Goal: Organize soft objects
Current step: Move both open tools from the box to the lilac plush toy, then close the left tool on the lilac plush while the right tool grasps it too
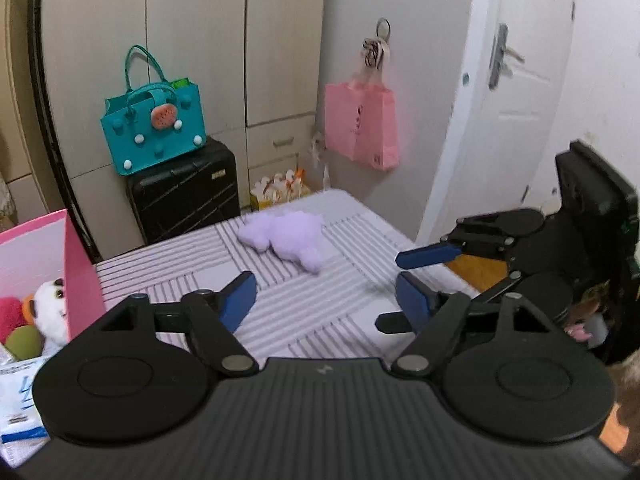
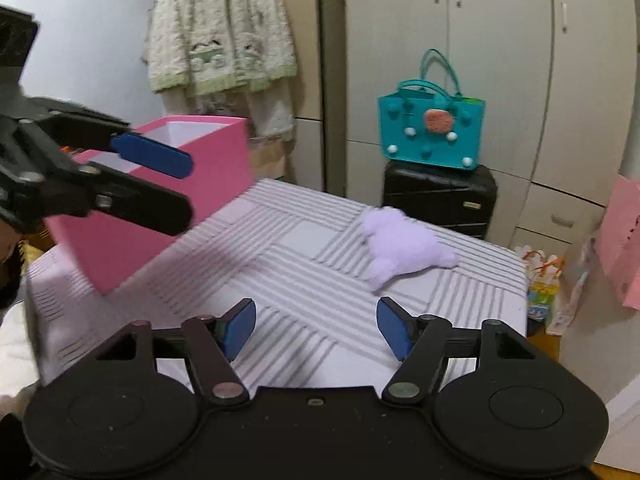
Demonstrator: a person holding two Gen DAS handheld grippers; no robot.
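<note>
A lilac plush toy lies on the striped table, toward its far side; it also shows in the right wrist view. A pink box at the left holds several soft toys, among them a white plush; the box also shows in the right wrist view. My left gripper is open and empty, hovering short of the lilac plush. My right gripper is open and empty above the table. The right gripper shows in the left wrist view, and the left gripper in the right wrist view.
A teal handbag sits on a black suitcase beyond the table. A pink paper bag hangs on the wardrobe side. A white door is at the right. A fluffy garment hangs behind the box.
</note>
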